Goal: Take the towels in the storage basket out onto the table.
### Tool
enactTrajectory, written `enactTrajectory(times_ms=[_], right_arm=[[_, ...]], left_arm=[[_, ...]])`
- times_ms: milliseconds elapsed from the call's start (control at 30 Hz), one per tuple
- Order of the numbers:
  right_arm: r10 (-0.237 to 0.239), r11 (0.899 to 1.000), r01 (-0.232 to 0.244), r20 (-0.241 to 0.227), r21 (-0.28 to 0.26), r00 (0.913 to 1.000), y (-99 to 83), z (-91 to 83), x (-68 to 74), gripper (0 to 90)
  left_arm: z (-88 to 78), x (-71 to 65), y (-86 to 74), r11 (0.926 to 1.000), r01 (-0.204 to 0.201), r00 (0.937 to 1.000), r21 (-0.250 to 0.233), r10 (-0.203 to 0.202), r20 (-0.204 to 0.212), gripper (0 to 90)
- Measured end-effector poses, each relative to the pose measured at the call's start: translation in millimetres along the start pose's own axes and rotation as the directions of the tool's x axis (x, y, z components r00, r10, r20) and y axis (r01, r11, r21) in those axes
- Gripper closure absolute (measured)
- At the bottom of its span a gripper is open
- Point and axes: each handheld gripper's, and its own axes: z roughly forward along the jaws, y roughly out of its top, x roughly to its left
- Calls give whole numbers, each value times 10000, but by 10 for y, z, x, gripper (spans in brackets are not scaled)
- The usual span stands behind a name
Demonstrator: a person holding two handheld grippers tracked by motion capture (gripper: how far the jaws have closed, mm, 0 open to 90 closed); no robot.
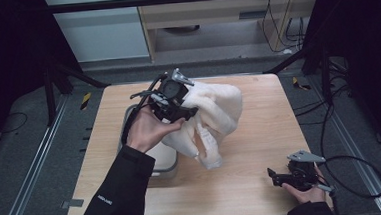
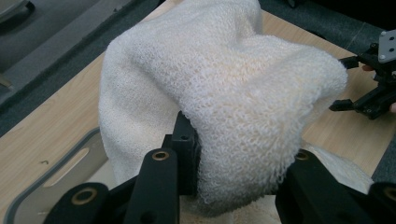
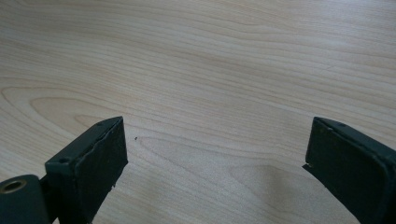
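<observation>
A light wooden table (image 1: pixel 261 148) stands on grey carpeted floor (image 1: pixel 25 147) between metal floor rails (image 1: pixel 29 172). Behind it stand a pale wooden cabinet (image 1: pixel 197 9) and dangling cables (image 1: pixel 278 22), flanked by dark curtains (image 1: pixel 4 48).

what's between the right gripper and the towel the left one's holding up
Nothing visible: bare wooden table lies between the open right gripper and the white towel held by the left gripper.

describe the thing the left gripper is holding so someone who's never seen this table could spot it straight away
On the light wooden table, look left of centre, where the left gripper is raised above a shallow grey tray. Clamped in its jaws and hanging down is a cream terry towel, bunched and drooping. It is the one soft, pale, fluffy thing here, unlike the hard tray and the black right gripper.
</observation>
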Motion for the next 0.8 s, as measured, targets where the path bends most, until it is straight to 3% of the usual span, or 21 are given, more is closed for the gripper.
enactTrajectory(times_ms=[333, 800], right_arm=[[45, 10000, -45, -20, -44, 10000, 2, -11, -4, 55], [91, 9999, -90, 63, -100, 9999, 1, -20, -16, 56]], left_arm=[[287, -123, 68, 9996, -216, 9994, 184, 211, 276, 682], [730, -222, 47, 9979, -380, 9974, 534, 347, 629, 679]])
